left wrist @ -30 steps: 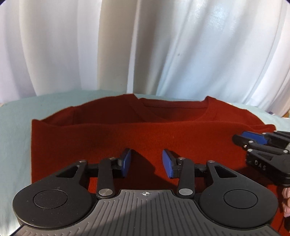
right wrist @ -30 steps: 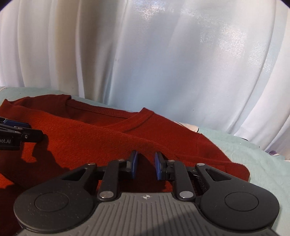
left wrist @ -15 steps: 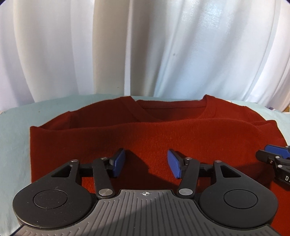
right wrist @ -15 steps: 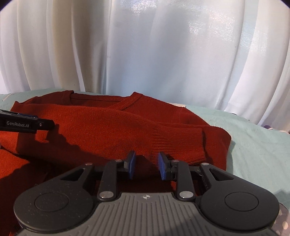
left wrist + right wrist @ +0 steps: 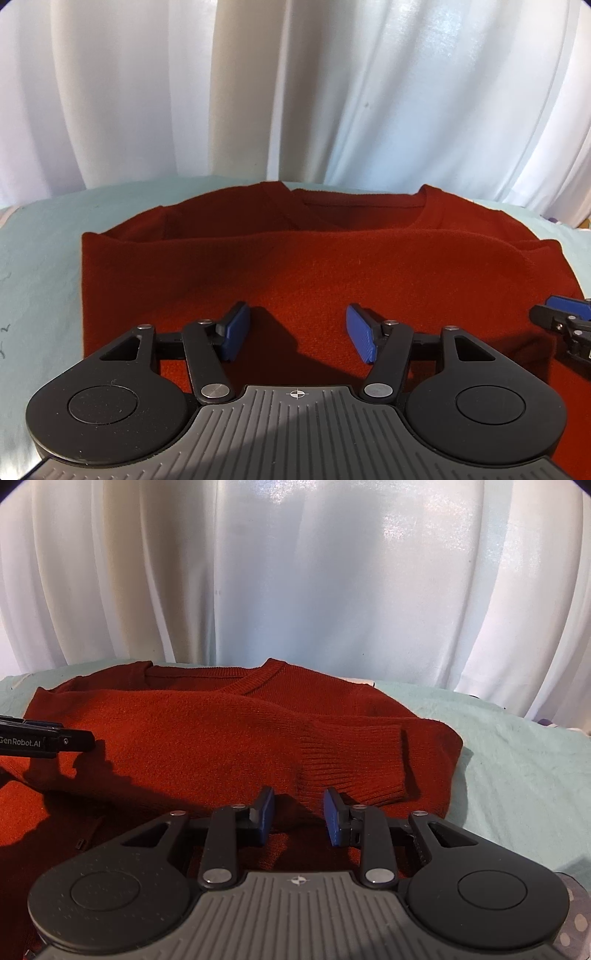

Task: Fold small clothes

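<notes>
Both sets of jaws hold nothing: left gripper [image 5: 295, 336] opening wide, right gripper [image 5: 298, 814] narrowly parted. Beneath them, the red sweater [image 5: 295, 266] lies on a pale green bed sheet [image 5: 517, 753], its sleeve [image 5: 347, 764] laid across the body, probably for folding.

Pale green sheet [image 5: 517, 760]; folded red sweater [image 5: 229, 734] lying on it.
</notes>
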